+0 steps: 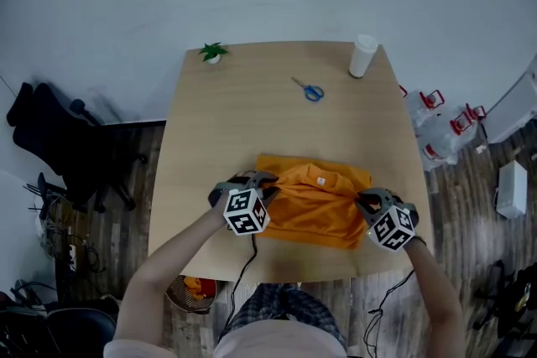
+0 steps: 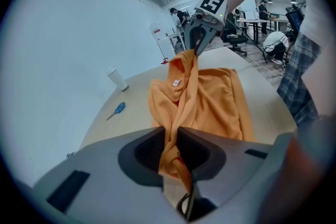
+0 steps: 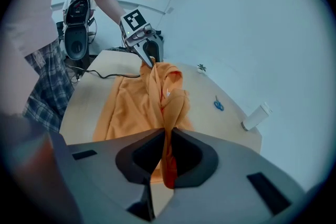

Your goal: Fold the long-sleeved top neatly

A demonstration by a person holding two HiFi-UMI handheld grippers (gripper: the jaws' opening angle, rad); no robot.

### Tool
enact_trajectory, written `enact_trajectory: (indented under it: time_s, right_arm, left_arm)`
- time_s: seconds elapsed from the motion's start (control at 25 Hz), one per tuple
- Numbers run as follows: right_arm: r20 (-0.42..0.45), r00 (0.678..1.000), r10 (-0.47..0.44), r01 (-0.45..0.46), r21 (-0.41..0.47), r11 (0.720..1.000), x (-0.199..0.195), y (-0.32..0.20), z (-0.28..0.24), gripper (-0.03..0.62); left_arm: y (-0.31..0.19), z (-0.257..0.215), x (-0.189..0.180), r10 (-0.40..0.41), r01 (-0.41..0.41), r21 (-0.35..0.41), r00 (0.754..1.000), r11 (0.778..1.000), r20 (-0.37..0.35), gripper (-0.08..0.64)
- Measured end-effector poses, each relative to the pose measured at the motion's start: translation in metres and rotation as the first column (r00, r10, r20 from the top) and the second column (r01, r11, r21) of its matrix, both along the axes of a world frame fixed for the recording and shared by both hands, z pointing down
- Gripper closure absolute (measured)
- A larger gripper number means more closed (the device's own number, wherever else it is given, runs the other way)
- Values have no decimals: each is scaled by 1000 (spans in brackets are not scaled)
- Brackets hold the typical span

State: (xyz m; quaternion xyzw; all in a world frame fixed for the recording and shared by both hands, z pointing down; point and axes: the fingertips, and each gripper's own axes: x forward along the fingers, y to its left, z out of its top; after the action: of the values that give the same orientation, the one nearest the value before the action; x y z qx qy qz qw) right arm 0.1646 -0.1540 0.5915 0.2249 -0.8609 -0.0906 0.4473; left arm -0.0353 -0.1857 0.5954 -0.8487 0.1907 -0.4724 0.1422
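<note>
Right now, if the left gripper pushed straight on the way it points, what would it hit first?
The orange top that the left gripper clamps, lying ahead on the table; the right gripper looks farther off, depth unclear.

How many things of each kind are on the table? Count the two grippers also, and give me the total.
orange top: 1
blue scissors: 1
white cup: 1
small green plant: 1
grippers: 2, the left gripper and the right gripper
Total: 6

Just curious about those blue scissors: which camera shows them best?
The head view: the scissors lie unobstructed on the table, seen from above, handles and blades distinct. Both gripper views show only a small blue shape at the side.
</note>
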Motion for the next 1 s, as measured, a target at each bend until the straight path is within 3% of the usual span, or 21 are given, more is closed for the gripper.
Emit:
enact_trajectory:
  time_s: [0.32,0.68,0.8,1.0]
  right_arm:
    - [-41,996,-80,73,-159,985,-4,55,37,543]
    - [-76,978,-196,174,-230,958,-5,118,77,531]
    - [-85,979,-187,156,-282,947,-4,133,93,513]
    - [-45,994,-99,77,-346,935,-6,136,88,416]
  left_arm:
    - [55,28,-4,67,-65,-118,998,991,13,489]
    - [99,50,-12,66,-61,-229,998,971,14,491]
    - [109,56,-11,59,-53,-262,998,964,12,459]
    - [111,45,-9,31,-37,-274,999,961,-28,376]
